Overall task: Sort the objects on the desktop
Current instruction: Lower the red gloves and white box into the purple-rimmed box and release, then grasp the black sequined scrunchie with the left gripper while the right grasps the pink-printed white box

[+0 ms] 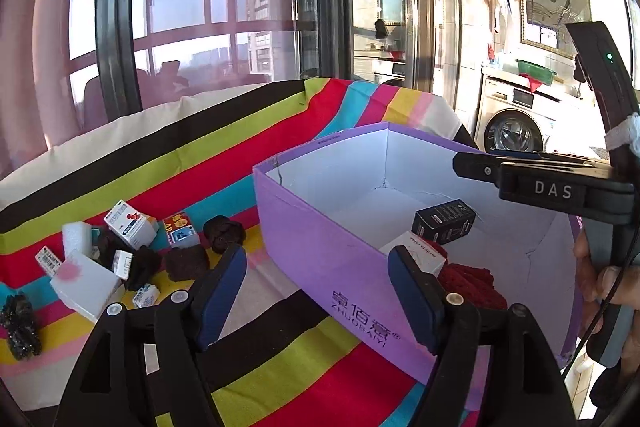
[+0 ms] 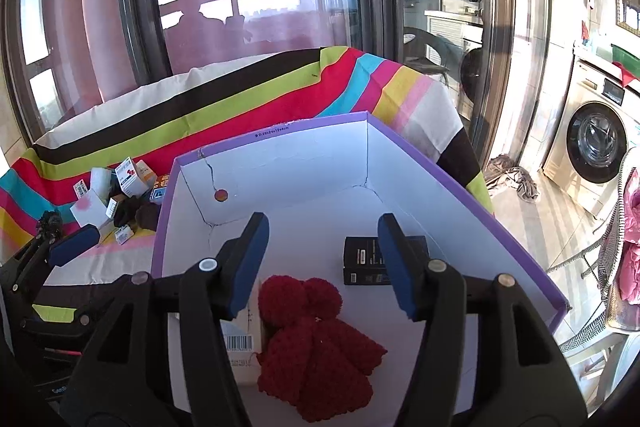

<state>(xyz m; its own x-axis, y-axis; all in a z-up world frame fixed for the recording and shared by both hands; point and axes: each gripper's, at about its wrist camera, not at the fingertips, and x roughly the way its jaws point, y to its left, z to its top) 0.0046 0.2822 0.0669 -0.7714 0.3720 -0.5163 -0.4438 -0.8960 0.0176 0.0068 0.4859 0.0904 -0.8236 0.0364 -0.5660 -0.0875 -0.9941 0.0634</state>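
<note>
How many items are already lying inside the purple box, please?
3. A black carton lies toward the far right of the purple box, a red knitted piece lies at the near middle, and a white carton lies beside it on the left, partly hidden.

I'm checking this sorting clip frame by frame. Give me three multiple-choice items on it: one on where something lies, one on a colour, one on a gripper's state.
1. Where does the red knitted item lie?
A. on the striped cloth
B. inside the purple box
C. between the left gripper's pads

2. What colour is the small box lying beyond the knitted item?
A. black
B. yellow
C. green

3. How does the right gripper stand?
A. shut on the knitted item
B. shut on nothing
C. open, holding nothing

Answers: 1 B, it rests on the white floor of the purple box. 2 A, the black box is dark all over. 3 C, its blue pads stand apart above the knitted item.
</note>
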